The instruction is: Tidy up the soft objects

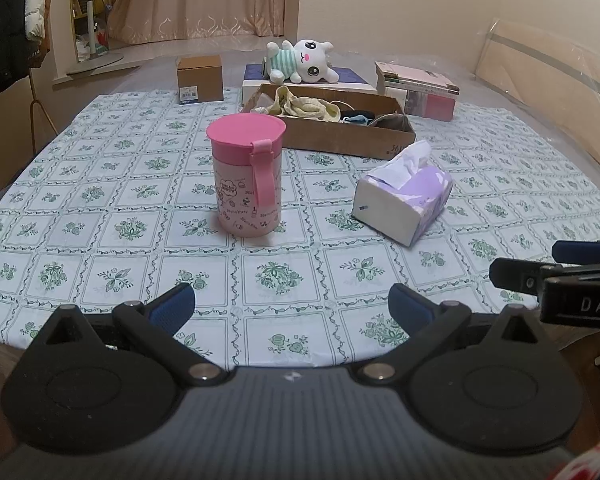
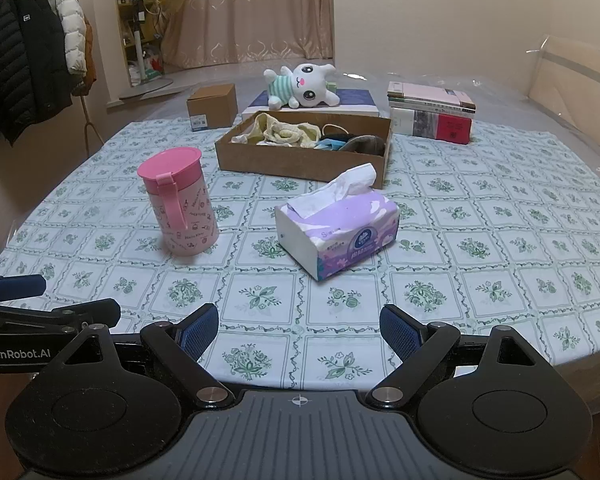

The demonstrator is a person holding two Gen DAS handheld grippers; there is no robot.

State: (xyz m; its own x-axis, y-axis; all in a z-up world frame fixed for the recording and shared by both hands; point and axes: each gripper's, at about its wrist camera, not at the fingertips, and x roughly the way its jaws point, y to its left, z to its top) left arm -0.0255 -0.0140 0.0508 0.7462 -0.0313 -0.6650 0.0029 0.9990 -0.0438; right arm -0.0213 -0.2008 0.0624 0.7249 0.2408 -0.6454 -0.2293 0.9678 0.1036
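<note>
A purple and white tissue pack lies on the flowered tablecloth, a tissue sticking out of its top. Behind it stands a shallow cardboard box holding a yellowish cloth, face masks and dark fabric. A white plush rabbit lies on a flat box further back. My left gripper is open over the table's near edge, nothing between its blue pads. My right gripper is open too, empty, a short way in front of the tissue pack. Each gripper shows at the edge of the other's view.
A pink lidded cup stands left of the tissue pack. A small brown carton sits at the back left, a stack of books at the back right. Coats hang on a rack at the left.
</note>
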